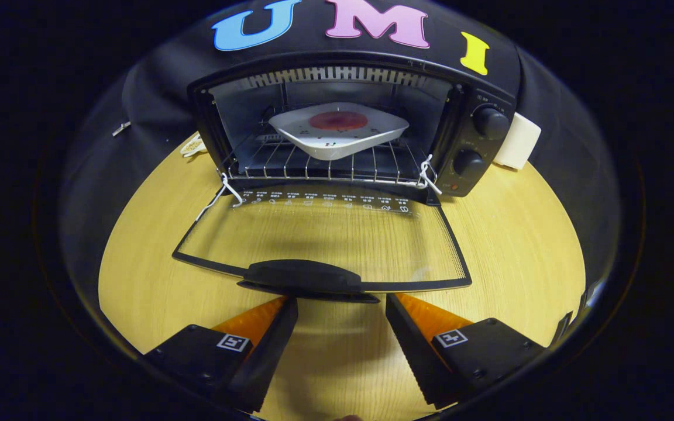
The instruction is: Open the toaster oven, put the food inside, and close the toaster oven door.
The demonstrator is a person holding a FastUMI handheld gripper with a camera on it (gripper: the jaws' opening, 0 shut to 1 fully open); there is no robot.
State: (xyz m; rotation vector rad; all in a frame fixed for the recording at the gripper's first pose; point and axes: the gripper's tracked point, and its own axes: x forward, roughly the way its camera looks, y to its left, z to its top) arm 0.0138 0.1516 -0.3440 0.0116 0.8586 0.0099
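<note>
The toaster oven [348, 126] stands at the far side of the counter [518, 251], its glass door [337, 240] folded flat down toward the tool [341, 307]. Inside, a white plate [337, 137] with a round reddish piece of food [338, 121] rests on the wire rack [319, 166]. The door's black handle [305, 278] lies just ahead of the tool's 2 fingers [267, 327], which are spread wide and hold nothing. A white object [518, 140] sits beside the oven's 2 knobs [489, 123].

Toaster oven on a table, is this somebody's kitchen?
Probably not a real kitchen; more likely a test booth. The toaster oven sits on a round wooden table against black cloth, and open gripper jaws face its door handle.
</note>
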